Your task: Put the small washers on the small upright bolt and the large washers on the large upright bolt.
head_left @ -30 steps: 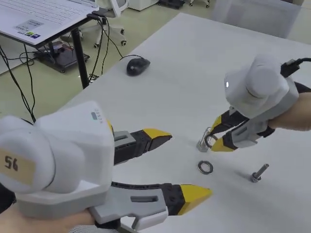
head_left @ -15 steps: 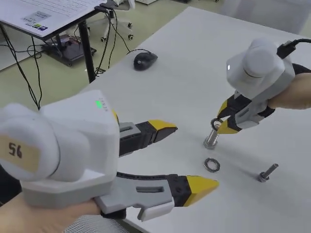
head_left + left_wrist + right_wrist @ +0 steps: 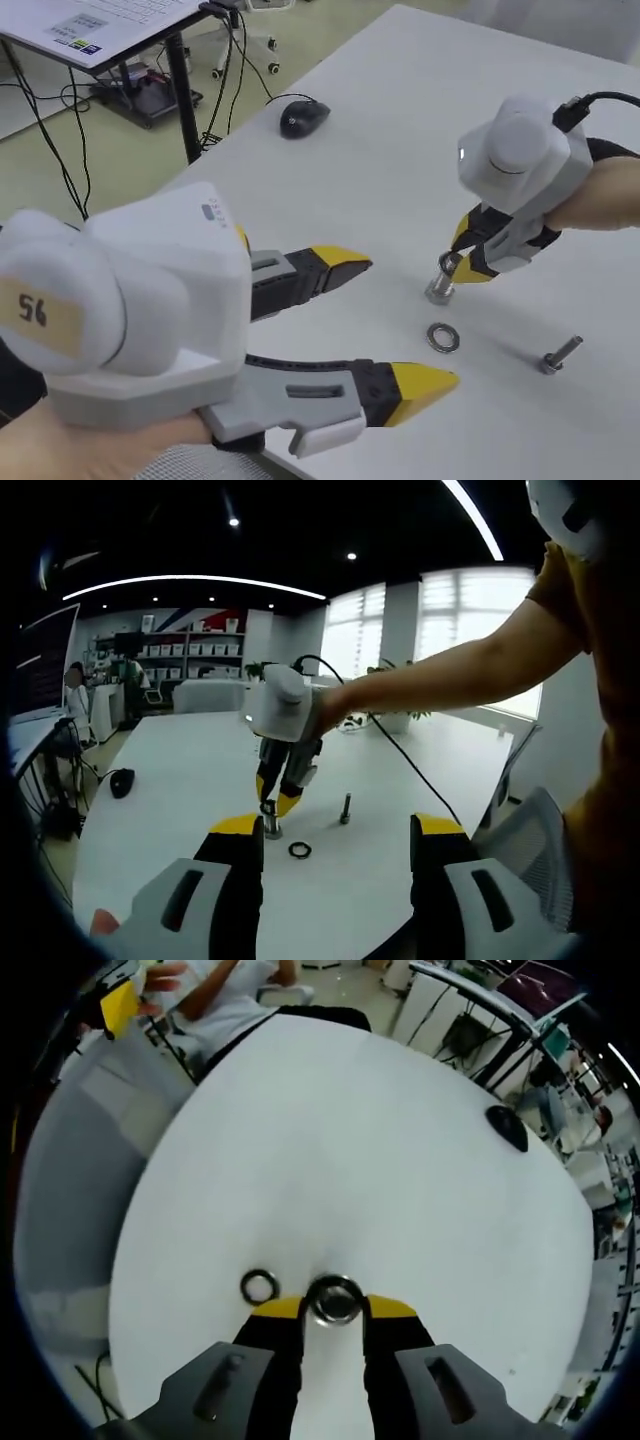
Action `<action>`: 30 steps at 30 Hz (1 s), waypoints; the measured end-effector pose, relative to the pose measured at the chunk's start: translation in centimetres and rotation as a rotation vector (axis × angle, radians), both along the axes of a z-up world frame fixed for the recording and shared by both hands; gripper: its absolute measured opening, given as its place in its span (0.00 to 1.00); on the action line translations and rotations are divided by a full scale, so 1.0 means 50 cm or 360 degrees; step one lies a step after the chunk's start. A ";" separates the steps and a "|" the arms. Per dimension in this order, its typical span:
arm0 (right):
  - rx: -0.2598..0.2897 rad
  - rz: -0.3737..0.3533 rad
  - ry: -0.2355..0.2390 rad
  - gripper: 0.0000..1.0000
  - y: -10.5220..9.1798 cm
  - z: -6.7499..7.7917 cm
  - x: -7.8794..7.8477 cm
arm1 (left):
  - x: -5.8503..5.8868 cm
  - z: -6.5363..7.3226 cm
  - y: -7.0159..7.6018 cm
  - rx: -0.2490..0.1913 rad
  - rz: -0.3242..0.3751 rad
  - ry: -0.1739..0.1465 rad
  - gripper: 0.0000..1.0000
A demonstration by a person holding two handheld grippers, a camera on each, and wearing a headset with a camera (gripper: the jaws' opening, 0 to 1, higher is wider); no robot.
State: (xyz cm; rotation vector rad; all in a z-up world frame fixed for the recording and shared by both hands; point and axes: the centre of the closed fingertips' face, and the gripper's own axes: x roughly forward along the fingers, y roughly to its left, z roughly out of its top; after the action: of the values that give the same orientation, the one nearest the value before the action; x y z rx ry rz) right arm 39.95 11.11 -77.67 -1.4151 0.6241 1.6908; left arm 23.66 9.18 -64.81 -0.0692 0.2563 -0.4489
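Progress: mid-task.
We are pinching a washer (image 3: 335, 1283) in the right gripper (image 3: 462, 262) atop the large bolt (image 3: 438, 291); a loose washer (image 3: 443, 337) is lying at its 6 o'clock; left gripper (image 3: 400, 322) hanging wide.

Head view down on table (image 3: 400, 120), right gripper view close above bolt (image 3: 335, 1302) both share

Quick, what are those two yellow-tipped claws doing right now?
Left gripper: open, holding nothing.
Right gripper: shut on a large silver metal washer, just over the large upright steel bolt.
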 end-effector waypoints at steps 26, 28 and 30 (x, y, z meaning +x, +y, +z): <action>-0.0066 -0.0031 0.0078 0.25 -0.011 -0.077 0.003 | 0.002 -0.011 0.014 -0.0012 0.0017 0.0021 0.58; -0.0060 -0.0044 0.0076 0.26 -0.015 -0.075 0.006 | 0.001 -0.010 0.014 -0.0008 0.0015 0.0020 0.58; -0.0049 -0.0065 0.0080 0.26 -0.020 -0.068 0.007 | 0.000 -0.010 0.013 -0.0004 0.0013 0.0019 0.58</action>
State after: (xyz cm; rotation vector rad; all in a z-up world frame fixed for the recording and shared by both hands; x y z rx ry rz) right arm 40.31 10.13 -81.08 -1.3758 0.7048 1.6954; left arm 23.69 9.83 -65.29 -0.0757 0.2668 -0.4406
